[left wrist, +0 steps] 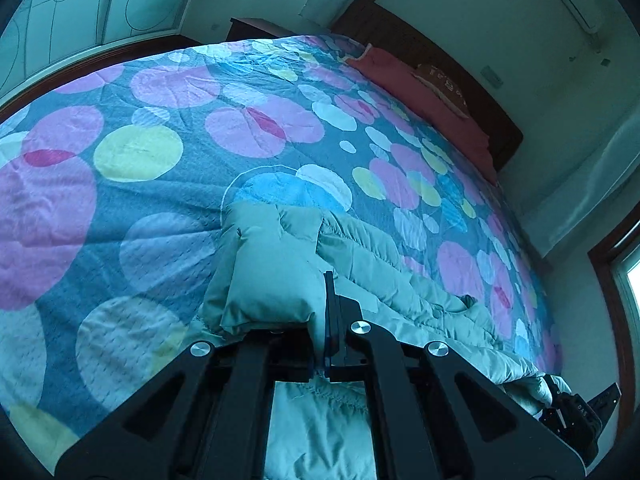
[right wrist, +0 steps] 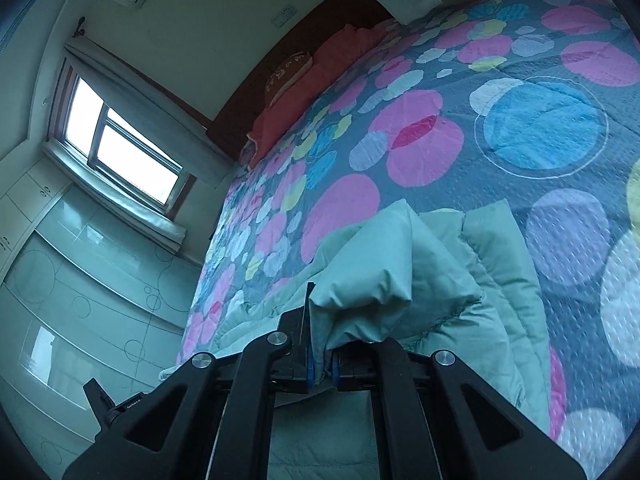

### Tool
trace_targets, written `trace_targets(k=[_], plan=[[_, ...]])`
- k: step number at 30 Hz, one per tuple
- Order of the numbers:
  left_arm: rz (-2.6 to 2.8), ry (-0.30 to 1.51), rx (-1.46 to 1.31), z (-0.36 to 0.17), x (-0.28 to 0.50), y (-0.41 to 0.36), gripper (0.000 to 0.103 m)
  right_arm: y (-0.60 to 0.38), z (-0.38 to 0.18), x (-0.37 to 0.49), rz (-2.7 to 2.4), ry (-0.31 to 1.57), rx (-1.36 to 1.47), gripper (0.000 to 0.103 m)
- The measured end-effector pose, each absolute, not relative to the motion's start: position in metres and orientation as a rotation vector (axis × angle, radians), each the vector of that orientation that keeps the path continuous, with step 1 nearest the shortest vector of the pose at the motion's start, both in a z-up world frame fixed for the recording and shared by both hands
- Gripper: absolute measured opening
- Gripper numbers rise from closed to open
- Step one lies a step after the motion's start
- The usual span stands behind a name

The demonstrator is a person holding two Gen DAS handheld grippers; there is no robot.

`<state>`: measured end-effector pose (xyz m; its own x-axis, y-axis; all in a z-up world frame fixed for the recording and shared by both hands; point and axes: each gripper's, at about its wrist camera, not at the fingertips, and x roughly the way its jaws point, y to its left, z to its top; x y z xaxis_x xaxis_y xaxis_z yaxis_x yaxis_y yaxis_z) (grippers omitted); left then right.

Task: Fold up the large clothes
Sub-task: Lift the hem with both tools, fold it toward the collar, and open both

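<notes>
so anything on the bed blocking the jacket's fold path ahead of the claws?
Nothing visible does. The left claw and right claw are each shut on the padded green jacket. Ahead lies only the dotted bedspread; the red pillow sits far off at the headboard.

Two close wrist views — shared bedspread (left wrist: 160,208)

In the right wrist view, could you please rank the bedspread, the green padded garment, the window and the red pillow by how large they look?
1. bedspread
2. green padded garment, though nearness to the camera enlarges it
3. window
4. red pillow; close to the window, so this order is unsure.
</notes>
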<state>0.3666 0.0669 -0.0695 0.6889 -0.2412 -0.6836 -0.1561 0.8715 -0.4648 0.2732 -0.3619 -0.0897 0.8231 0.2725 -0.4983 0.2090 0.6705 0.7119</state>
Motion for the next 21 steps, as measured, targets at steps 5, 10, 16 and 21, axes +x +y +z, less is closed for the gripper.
trace_targets(k=[5,10,16,21], plan=[[-0.036,0.829,-0.461,-0.081,0.411,0.056,0.002,-0.368,-0.104,0.318,0.009,0.660,0.813,0.005],[-0.004,0.852,-0.389,-0.097,0.435,0.046,0.003,-0.369,-0.120,0.348,-0.018,0.698,0.785,0.006],[-0.050,0.846,-0.341,-0.096,0.439,0.041,0.041,-0.366,-0.130,0.357,-0.008,0.733,0.751,0.036],[-0.045,0.759,-0.295,-0.067,0.416,0.044,0.065,-0.362,-0.110,0.337,0.001,0.682,0.687,0.057]])
